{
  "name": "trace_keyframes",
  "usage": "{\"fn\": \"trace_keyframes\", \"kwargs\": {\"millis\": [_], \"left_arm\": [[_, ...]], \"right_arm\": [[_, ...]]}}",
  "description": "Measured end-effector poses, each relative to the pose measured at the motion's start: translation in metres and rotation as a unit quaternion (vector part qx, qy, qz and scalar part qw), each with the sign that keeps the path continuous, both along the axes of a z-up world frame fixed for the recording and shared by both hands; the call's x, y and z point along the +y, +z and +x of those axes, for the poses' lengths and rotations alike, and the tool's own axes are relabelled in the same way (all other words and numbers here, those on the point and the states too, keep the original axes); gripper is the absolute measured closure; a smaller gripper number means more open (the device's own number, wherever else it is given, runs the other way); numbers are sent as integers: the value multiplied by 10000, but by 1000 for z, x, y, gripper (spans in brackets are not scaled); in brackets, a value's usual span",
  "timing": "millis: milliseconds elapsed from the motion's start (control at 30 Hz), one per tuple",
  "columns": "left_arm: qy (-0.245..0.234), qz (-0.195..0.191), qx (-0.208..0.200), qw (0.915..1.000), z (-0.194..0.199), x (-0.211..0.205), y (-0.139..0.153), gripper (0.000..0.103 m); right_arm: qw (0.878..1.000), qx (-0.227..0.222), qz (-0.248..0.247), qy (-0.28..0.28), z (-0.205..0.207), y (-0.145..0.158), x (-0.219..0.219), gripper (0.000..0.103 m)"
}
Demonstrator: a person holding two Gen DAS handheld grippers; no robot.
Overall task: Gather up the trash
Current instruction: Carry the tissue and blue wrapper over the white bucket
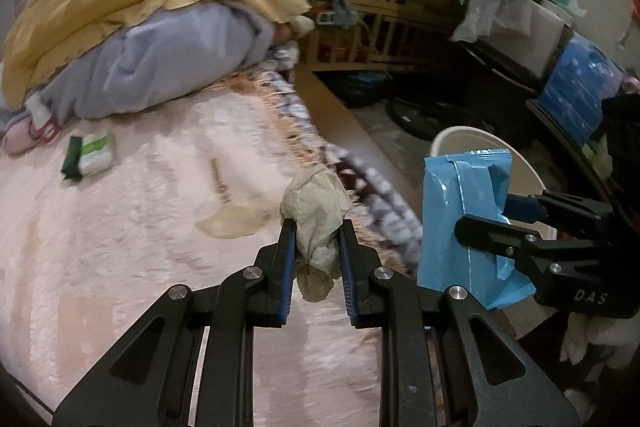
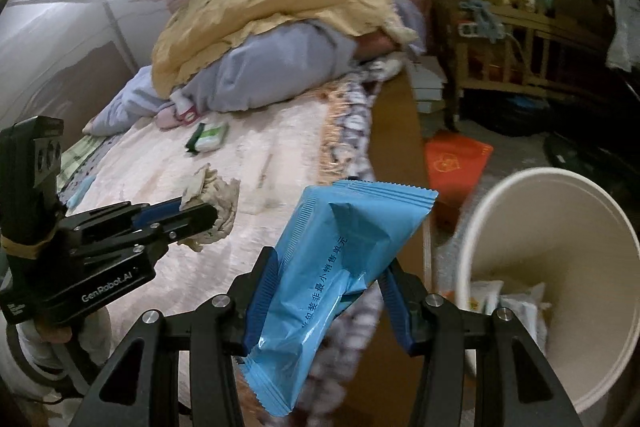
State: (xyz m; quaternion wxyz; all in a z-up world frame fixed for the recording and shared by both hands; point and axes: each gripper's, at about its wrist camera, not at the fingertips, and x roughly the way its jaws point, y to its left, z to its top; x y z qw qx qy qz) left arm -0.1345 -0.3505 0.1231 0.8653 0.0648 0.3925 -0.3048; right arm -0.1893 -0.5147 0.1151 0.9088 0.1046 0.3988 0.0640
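The blue wrapper (image 2: 340, 267) is being held between the closed-in fingers of the right gripper (image 2: 324, 291), pinched across its lower half while its sealed upper edge is projecting upward and toward the bin. It is being judged a light, thin, slick film pack that is creasing readily; a grip across the flat middle, as is being used here, is being considered safer than one at the crimped end, where the film could be sliding out.

The crumpled tissue (image 1: 316, 223) is being gripped by the left gripper (image 1: 316, 243), whose fingers are being pressed in on the wad, with soft paper bulging above and hanging below them. It is being judged very light, soft and compressible, so little force is being needed, and no breakage is being expected.

The white bin (image 2: 532, 207) is standing on the floor beside the bed (image 1: 120, 247), just right of the wrapper. Some pale packets are lying at its bottom; their nature is not being resolved. Most of its volume is being left free.

A green-and-white packet (image 1: 90, 157) is lying on the bed, well apart from both grippers.
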Motion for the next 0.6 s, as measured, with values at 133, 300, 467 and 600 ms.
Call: {"fn": "trace_keyframes", "kwargs": {"millis": [133, 300, 467, 600], "left_arm": [[-176, 5, -13, 9998, -3, -22, 2, 85], [-374, 26, -14, 9993, -8, -46, 1, 85], [-588, 25, 44, 9983, -12, -74, -2, 85], [-753, 11, 122, 9971, -14, -94, -3, 85]], "right_arm": [[9999, 2, -20, -166, -7, 0, -18, 54], [9992, 22, -50, -397, -17, 0, -44, 54], [9977, 15, -76, -675, -26, 0, -69, 54], [9960, 54, -75, -887, -33, -4, -90, 54]]}}
